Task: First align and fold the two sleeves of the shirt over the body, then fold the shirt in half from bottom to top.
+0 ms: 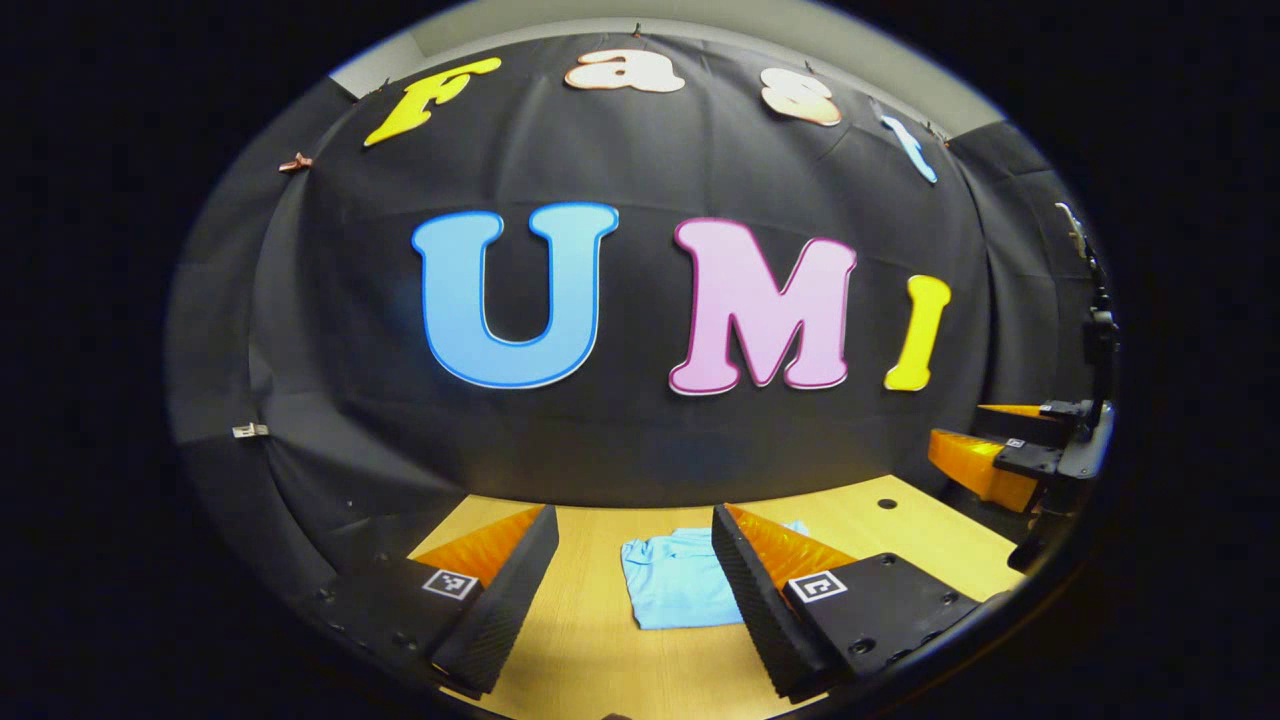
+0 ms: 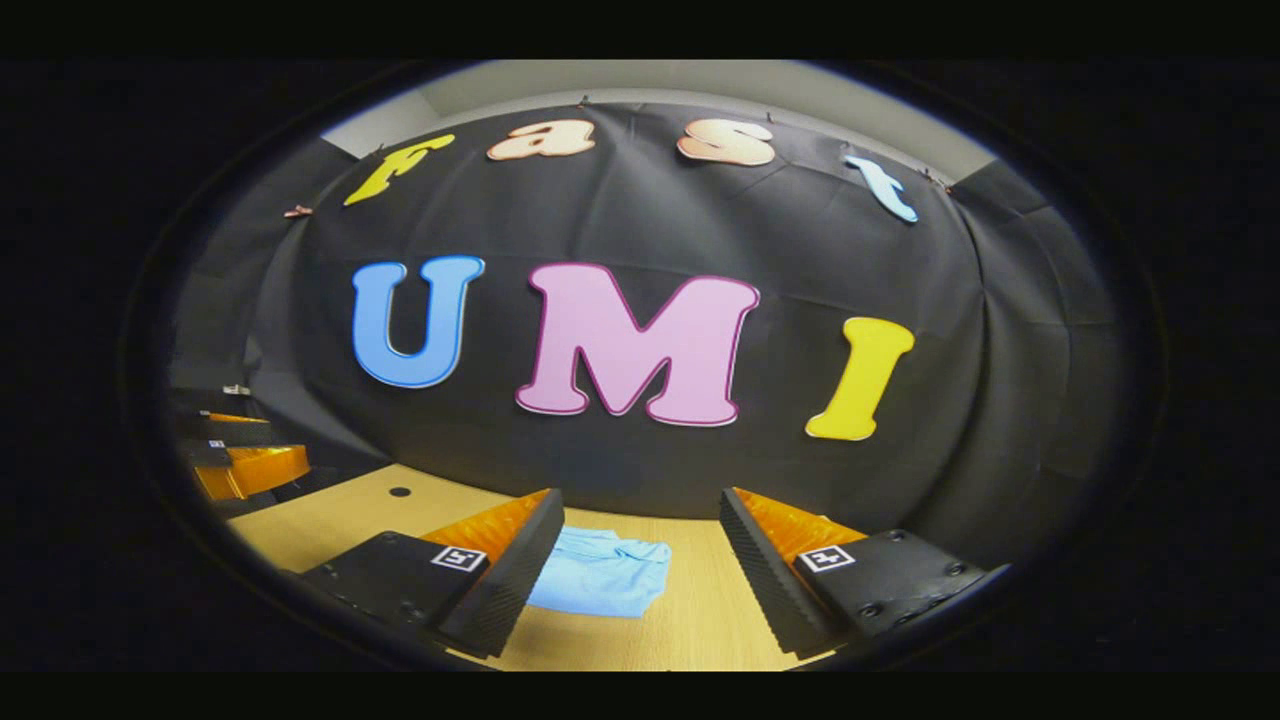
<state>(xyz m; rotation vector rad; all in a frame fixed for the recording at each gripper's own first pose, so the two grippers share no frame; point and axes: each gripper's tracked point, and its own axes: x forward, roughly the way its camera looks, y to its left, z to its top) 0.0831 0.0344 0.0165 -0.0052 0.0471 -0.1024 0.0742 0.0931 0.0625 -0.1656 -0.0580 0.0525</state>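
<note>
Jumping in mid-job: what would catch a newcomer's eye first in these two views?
The light blue shirt, lying as a compact bundle on the wooden table, near the black cloth wall. In the left gripper view it sits between the open fingers of the left gripper, partly hidden by one finger. In the right gripper view it lies toward the left finger of the open right gripper, with nothing gripped.

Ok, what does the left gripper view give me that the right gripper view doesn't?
Left gripper view: the right gripper, off at its right edge. Right gripper view: the left gripper, off at its left edge. Shared: the blue shirt lying folded small on the wooden table, each view's own gripper open and holding nothing, and the black cloth wall behind.
</note>
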